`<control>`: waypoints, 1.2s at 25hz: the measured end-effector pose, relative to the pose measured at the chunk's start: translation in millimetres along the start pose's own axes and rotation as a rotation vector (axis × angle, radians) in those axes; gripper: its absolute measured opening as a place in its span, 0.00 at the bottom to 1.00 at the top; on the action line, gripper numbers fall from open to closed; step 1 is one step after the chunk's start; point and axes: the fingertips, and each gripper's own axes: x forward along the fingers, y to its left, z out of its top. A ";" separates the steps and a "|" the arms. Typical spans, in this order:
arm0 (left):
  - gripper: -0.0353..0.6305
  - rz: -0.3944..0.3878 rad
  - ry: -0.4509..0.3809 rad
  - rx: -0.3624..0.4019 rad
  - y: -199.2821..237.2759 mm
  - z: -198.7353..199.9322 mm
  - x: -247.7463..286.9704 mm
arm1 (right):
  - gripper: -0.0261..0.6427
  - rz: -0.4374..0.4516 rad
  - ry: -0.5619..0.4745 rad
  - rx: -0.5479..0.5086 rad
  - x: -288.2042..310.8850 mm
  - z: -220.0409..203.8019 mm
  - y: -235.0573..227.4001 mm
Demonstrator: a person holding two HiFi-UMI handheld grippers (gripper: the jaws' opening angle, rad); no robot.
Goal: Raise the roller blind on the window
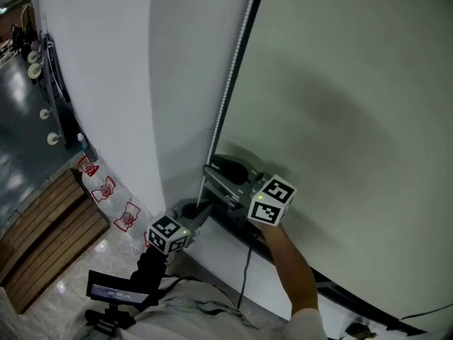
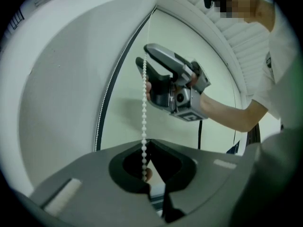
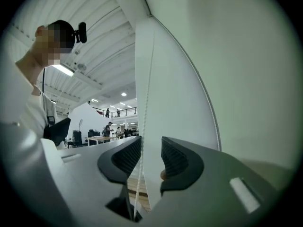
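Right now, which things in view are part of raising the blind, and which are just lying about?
In the job:
roller blind
bead chain
left gripper, shut on the chain
right gripper, open, with the chain between its jaws

Lying about:
red-printed bags
wooden decking
small screen on a stand

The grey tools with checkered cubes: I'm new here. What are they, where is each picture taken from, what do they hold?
They are two-jaw grippers, one in each of a person's hands. The head view looks down from the person's head; each gripper view rides on its gripper. Ahead hangs a roller blind with a white bead chain. The left gripper is shut on the chain. The right gripper, higher up, has its jaws apart around the chain, not pinching it.
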 end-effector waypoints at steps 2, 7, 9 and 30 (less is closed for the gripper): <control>0.05 0.000 -0.001 -0.001 0.1 -0.4 0.2 | 0.23 0.018 -0.048 -0.015 2.6 29.4 2.1; 0.05 0.001 0.000 -0.004 -0.2 -2.6 0.3 | 0.23 0.056 -0.097 -0.111 10.9 93.5 17.2; 0.05 0.003 -0.002 -0.003 0.6 -3.3 -0.2 | 0.23 0.063 -0.120 -0.142 13.8 113.2 20.9; 0.05 -0.012 0.000 -0.010 -6.4 -2.6 3.4 | 0.19 0.162 -0.236 -0.239 32.4 224.1 35.8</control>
